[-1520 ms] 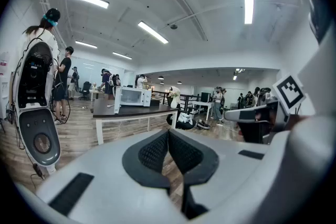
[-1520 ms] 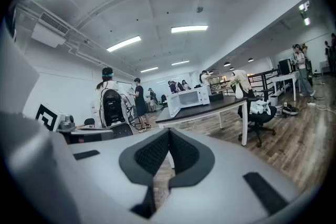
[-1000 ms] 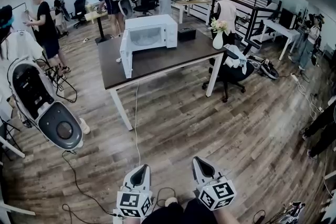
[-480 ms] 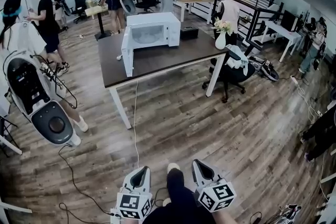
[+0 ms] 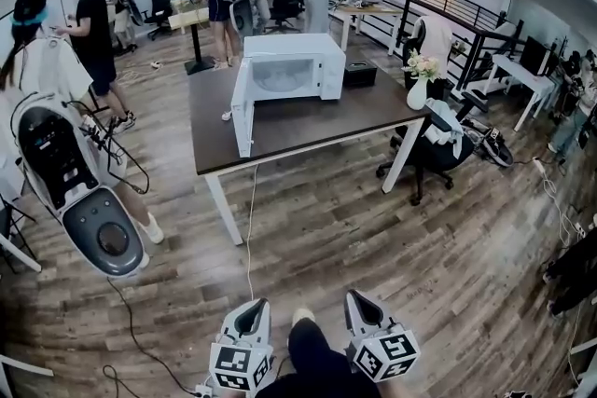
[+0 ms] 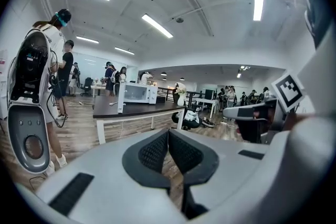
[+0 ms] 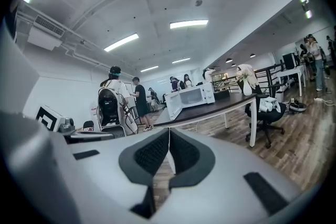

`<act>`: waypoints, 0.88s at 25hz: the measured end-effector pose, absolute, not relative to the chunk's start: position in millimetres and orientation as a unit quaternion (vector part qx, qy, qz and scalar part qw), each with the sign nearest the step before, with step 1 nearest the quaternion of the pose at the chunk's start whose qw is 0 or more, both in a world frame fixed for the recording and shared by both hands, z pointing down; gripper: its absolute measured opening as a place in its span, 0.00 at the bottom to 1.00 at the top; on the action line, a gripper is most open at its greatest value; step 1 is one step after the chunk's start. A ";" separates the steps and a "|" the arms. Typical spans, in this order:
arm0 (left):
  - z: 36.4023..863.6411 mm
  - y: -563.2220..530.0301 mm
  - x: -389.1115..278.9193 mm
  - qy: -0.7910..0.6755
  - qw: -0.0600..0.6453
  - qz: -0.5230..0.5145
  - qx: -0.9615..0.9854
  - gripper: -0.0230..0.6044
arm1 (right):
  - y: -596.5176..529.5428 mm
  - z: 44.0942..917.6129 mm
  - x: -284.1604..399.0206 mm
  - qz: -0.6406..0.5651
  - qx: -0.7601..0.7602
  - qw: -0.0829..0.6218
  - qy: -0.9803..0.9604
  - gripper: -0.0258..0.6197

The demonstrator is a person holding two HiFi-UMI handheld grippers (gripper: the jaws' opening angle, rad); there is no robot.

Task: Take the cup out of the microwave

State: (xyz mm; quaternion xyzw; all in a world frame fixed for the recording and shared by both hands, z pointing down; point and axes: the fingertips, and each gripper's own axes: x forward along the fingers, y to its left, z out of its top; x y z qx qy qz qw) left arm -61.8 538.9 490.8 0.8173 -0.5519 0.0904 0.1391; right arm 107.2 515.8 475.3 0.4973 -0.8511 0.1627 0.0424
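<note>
The white microwave stands on a dark table in the middle of the room, its door swung open to the left. Its cavity looks pale, and no cup shows in it from here. My left gripper and right gripper are low at the bottom of the head view, far short of the table, both shut and empty. The left gripper sees the microwave far ahead. The right gripper sees the microwave too, door open.
A large grey-and-white pod-shaped device stands at the left. A cable runs from the table down across the wood floor. A black office chair and a vase of flowers are at the table's right end. Several people stand behind.
I have walked toward the table, so the microwave looks slightly nearer. Both grippers came along, still shut. A leg now shows between them.
</note>
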 end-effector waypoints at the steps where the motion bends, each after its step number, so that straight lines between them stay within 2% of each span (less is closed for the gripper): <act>1: 489.5 526.2 -62.8 -0.552 0.138 0.091 0.818 0.05 | 502.9 475.3 106.3 0.164 0.497 0.043 -0.851 0.03; 15: 486.0 342.0 -82.1 -0.567 0.127 0.097 0.808 0.05 | 299.6 477.0 85.0 0.157 0.483 0.054 -0.860 0.03; 22: 497.0 275.9 -78.4 -0.561 0.125 0.092 0.813 0.05 | 235.1 489.3 80.2 0.155 0.481 0.056 -0.861 0.03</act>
